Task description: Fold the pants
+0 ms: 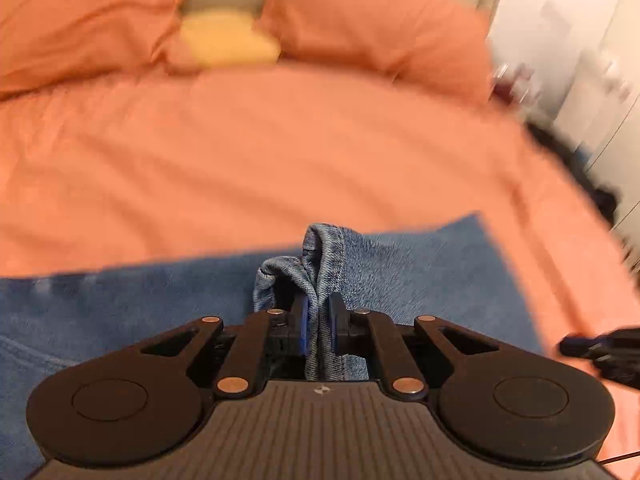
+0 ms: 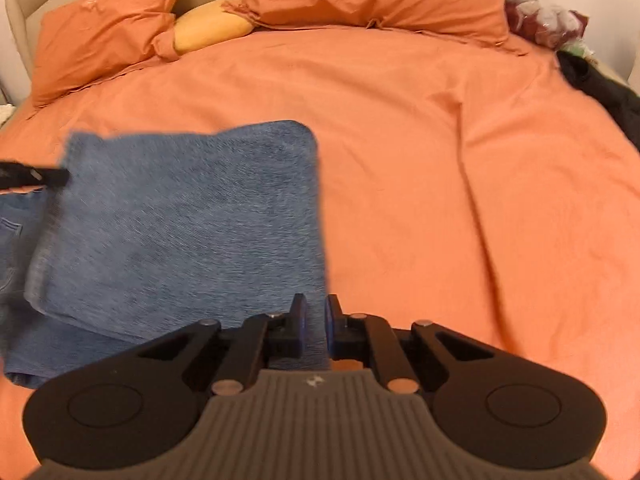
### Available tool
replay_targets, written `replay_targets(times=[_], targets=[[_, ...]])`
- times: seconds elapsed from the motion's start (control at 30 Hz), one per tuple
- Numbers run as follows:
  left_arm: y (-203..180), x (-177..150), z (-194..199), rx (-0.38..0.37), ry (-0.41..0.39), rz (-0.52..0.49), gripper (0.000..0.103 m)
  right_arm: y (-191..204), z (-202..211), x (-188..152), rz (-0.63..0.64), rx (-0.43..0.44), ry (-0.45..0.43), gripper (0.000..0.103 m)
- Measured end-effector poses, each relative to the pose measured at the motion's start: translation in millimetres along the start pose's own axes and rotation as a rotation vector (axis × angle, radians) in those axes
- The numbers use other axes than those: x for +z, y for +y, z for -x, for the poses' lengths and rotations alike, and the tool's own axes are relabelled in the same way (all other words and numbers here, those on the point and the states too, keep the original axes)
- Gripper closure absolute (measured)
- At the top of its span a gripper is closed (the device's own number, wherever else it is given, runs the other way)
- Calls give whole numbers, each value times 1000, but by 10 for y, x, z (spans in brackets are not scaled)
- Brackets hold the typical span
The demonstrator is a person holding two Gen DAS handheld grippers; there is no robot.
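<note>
The jeans (image 2: 180,220) lie folded on the orange bedspread (image 2: 440,160). The left gripper (image 1: 319,312) pinches a bunched hem of them; the right gripper (image 2: 316,316) seems clamped on their edge, though blur hides the contact.

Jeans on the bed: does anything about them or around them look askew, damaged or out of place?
Nothing stands out. The jeans lie partly folded on the orange duvet, with the left gripper shut on a bunched hem and the right gripper shut on the fold's edge. No tear or spill is visible.
</note>
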State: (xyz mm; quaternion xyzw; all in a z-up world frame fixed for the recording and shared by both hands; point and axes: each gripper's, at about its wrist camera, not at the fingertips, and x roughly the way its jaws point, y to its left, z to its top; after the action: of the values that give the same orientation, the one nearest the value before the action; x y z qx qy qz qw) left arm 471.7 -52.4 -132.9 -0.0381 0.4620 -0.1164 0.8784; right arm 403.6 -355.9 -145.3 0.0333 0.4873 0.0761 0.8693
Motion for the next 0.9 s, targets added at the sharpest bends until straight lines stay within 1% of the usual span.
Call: replay_targets(times=[0.07,0.13,0.2,0.23,0.33,0.43,0.47,0.5,0.57,0.6,0.63,0.7,0.83,0.9], targets=[[46,-89,-129,26,32,-6,93,69,-103,-33,20,-8,43,98],[96,-150,-243,28,54,9,92,51,-208,-93,19,-12,63,98],[112,-176,-397,41,89,16,92,14,-367,-130,12,-12,108,98],[120,-193,-437,44,96,18,91,8,-415,-129,13,-12,113,98],[114,-186,-468,52,99,34,91,54,-470,-108,38,-32,123,98],[70,-140,-450,62,118,-15,91,138,-429,13,75,-48,159,98],[59,-117,-449,65,131,-30,91,148,-395,70,72,-43,157,99],[50,-98,-448,66,143,-42,90,144,-344,139,69,-29,129,99],[16,-74,-479,68,162,-56,90,183,-252,323,84,-23,44,99],[8,-66,-484,69,168,-64,90,205,-251,421,78,-31,13,99],[-3,-51,-492,71,173,-75,90,216,-284,511,62,-29,1,99],[-10,-28,-508,70,183,-96,89,252,-402,670,39,-25,-9,99],[1,38,-596,48,188,-104,89,338,-674,937,30,-31,-40,97],[14,29,-606,35,182,-111,89,357,-873,1006,6,-45,-8,97]])
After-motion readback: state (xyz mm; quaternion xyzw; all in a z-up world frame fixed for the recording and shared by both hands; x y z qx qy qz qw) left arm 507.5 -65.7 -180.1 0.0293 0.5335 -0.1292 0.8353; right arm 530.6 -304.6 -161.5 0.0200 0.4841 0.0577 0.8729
